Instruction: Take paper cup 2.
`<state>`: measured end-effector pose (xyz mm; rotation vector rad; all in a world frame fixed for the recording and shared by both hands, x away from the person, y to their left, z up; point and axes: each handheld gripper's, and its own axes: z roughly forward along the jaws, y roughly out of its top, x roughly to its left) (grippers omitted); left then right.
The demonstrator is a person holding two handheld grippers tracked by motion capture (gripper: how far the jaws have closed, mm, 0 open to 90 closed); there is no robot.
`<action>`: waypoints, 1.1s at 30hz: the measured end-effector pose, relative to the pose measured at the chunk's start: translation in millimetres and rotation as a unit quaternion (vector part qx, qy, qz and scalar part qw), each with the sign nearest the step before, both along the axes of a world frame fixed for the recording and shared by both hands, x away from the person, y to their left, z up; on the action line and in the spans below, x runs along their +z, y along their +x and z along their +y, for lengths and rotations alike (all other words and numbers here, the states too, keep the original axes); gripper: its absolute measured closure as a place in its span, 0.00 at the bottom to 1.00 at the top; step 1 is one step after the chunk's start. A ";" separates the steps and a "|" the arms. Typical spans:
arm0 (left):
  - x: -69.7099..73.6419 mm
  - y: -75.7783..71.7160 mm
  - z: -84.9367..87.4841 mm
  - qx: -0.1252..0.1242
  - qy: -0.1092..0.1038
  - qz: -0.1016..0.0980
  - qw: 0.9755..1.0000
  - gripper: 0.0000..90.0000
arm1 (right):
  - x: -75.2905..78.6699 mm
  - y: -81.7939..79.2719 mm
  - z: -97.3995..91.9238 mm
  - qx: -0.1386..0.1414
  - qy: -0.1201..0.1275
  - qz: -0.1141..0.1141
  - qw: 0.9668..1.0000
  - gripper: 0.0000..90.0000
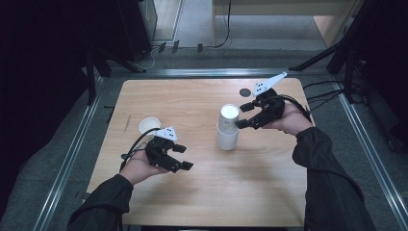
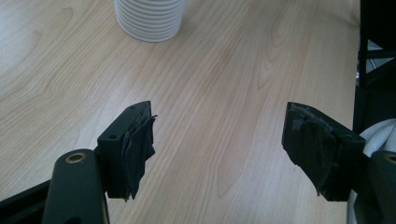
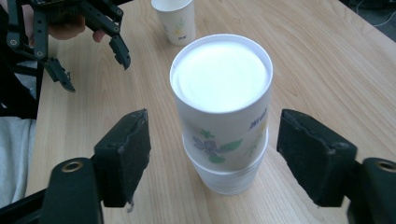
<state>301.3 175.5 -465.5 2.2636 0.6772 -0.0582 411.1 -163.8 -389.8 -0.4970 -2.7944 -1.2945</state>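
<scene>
High view: stack of paper cups (image 1: pixel 227 127) stands upright mid-counter (image 1: pixel 202 192), upside down, top cup sitting a bit proud of the nested ones below. Right claw (image 1: pixel 246 115) hovers just beside the stack's upper part, jaws spread wide, nothing pinched; in the right gripper view the top cup (image 3: pixel 223 100) sits between the two pads with clear gaps either side, no contact. Left claw (image 1: pixel 182 157) rests low near the counter's front left, jaws apart and empty; left gripper view has bare wood between the pads and the ribbed base of the stack (image 2: pixel 149 18) farther off. Single cup (image 1: pixel 149 126) stands mouth up, just behind the left hand (image 1: pixel 139 168), well apart from the stack. Handling judgement: cups are very light, thin-walled, crush easily, smooth sides a bit slippery; nested ones may cling and lift together. Best hold looks like the top cup's sidewall near its raised closed end, where it's stiffest, gentle squeeze only, while the other claw steadies the lower stack.
</scene>
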 end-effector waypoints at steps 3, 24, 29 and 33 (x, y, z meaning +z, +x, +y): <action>0.1 -0.1 0.3 -0.001 -0.001 0.000 1.000 0.28 | 2.7 3.2 6.8 0.008 -0.015 -0.001 1.000 0.28; 0.9 -0.5 1.5 -0.006 -0.003 0.000 1.000 0.28 | -2.2 18.5 47.1 0.023 -0.084 0.006 0.996 0.29; 0.8 -0.9 1.1 -0.007 -0.002 -0.003 1.000 0.28 | -3.1 19.4 50.5 0.022 -0.091 0.004 0.996 0.33; 0.9 -0.9 1.2 -0.008 -0.004 -0.001 1.000 0.28 | -2.3 19.3 49.6 0.022 -0.092 0.002 0.996 0.34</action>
